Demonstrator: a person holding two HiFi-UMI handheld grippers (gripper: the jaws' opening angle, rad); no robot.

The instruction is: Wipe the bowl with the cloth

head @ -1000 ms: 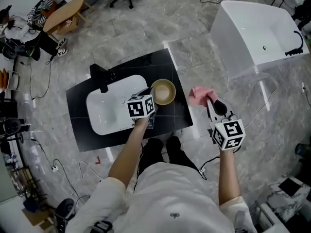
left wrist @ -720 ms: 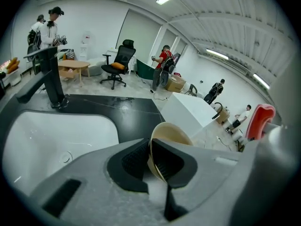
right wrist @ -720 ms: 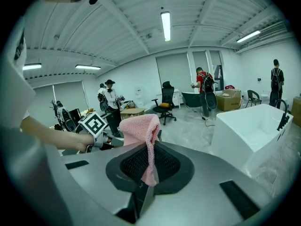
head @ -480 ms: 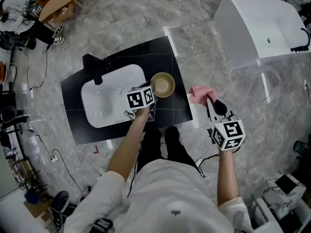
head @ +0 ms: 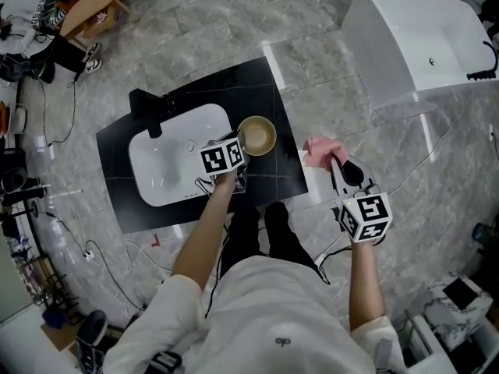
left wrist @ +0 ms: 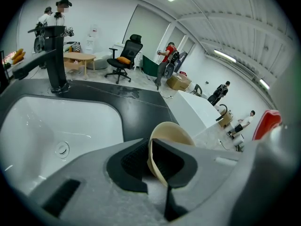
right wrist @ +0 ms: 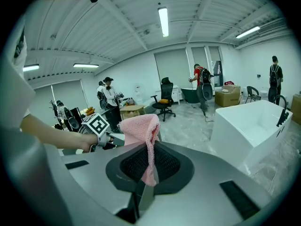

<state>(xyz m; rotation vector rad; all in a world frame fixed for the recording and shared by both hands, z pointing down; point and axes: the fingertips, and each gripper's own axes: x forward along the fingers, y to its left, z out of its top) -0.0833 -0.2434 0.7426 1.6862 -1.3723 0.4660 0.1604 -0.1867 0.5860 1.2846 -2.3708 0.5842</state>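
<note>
The left gripper [head: 238,148] is clamped on the rim of the tan bowl [head: 257,135]. In the left gripper view its two dark pads pinch the near wall of the bowl [left wrist: 171,134], one inside and one outside, with only the thin rim between them. The bowl sits over the black worktop [head: 234,100], just beside the right side of the white sink basin [head: 168,166] and between that basin and the worktop's right edge. Its opening faces up toward the head camera. Whether its base rests on the worktop cannot be told.

The right gripper [head: 335,164] is held off the worktop's right edge, above the grey marbled floor [head: 327,84]. Its jaws are closed on the pink cloth [head: 316,152]. In the right gripper view a fold of the knitted cloth [right wrist: 140,128] is pressed between the pads and the rest stands up above them in a loose hump. Cloth and bowl are apart, with the worktop's right edge between them.

A black faucet [head: 148,107] stands at the basin's far left corner. A white bathtub [head: 413,45] stands on the floor well beyond the right gripper.
</note>
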